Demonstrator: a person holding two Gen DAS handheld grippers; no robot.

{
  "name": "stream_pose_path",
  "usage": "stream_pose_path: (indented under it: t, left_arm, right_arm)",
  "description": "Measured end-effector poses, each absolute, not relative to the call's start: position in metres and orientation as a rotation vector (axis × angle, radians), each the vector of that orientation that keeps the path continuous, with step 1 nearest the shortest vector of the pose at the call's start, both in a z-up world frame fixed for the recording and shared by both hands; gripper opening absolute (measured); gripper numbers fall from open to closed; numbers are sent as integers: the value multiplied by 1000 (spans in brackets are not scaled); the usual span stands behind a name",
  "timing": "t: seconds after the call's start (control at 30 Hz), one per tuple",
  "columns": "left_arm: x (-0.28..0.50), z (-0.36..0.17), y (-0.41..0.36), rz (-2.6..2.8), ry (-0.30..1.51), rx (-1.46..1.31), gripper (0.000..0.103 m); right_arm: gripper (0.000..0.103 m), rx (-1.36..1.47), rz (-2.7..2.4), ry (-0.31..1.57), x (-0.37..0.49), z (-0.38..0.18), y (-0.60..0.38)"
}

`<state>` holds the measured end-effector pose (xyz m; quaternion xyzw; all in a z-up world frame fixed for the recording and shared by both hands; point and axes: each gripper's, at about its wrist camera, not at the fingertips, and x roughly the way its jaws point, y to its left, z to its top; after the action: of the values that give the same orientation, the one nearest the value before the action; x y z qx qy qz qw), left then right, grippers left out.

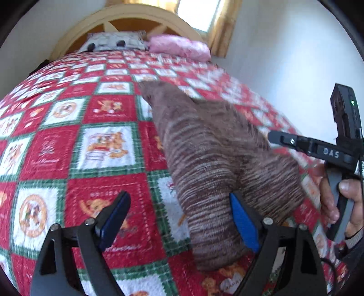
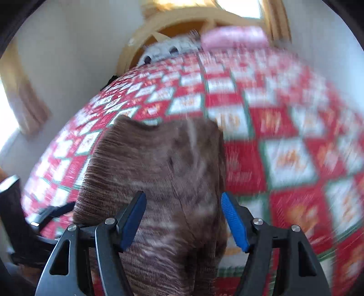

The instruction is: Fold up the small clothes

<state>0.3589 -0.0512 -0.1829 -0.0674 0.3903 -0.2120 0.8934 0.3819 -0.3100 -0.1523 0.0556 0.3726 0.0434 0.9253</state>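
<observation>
A brown striped knit garment (image 1: 216,148) lies lengthwise on the bed, folded into a long narrow shape. My left gripper (image 1: 180,219) hovers open over its near end. The right blue pad (image 1: 243,223) rests over the cloth and the left pad over bare quilt. In the right wrist view the same garment (image 2: 159,164) fills the middle, and my right gripper (image 2: 183,205) stands open above it with cloth lying beneath the gap, not pinched. A hand (image 1: 341,205) holds the right gripper at the right edge, one of its fingers (image 1: 286,141) reaching over the garment's side.
The bed is covered by a red, white and green checked quilt (image 1: 68,148). A grey-white pillow (image 1: 113,42) and a pink pillow (image 1: 179,46) lie against a curved wooden headboard (image 1: 127,20). A curtained window (image 1: 198,13) and a white wall (image 1: 284,57) are behind.
</observation>
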Motion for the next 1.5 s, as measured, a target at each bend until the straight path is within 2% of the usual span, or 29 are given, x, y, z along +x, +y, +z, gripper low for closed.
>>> stream_pose_path:
  t: [0.1, 0.2, 0.37, 0.47, 0.77, 0.9, 1.07, 1.2, 1.3, 1.4, 1.5]
  left_arm:
    - [354, -184, -40, -414, 794, -174, 93]
    - [352, -184, -32, -382, 775, -200, 99]
    - [351, -188, -23, -356, 758, -239, 101]
    - [355, -193, -17, -341, 784, -275, 101]
    - [355, -198, -16, -353, 813, -302, 102]
    - [358, -198, -31, -358, 841, -221, 103]
    - [358, -183, -31, -341, 801, -204, 103]
    - [366, -168, -36, -325, 759, -179, 103]
    - [382, -174, -53, -297, 788, -85, 103]
    - [390, -193, -62, -321, 841, -43, 103]
    - [389, -199, -67, -346, 871, -29, 103]
  right_arm:
    - [69, 27, 116, 672, 385, -124, -277]
    - [68, -66, 193, 713, 408, -122, -233]
    - [61, -203, 214, 904, 457, -174, -181]
    - [61, -244, 249, 888, 459, -187, -163]
    - [61, -55, 217, 798, 401, -158, -233]
    - [61, -95, 90, 934, 386, -190, -268]
    - [61, 10, 112, 920, 377, -187, -296]
    - [61, 15, 101, 831, 376, -168, -297]
    - [61, -22, 92, 846, 387, -169, -291]
    - [61, -27, 78, 939, 398, -196, -295]
    - [62, 17, 110, 893, 390, -199, -307]
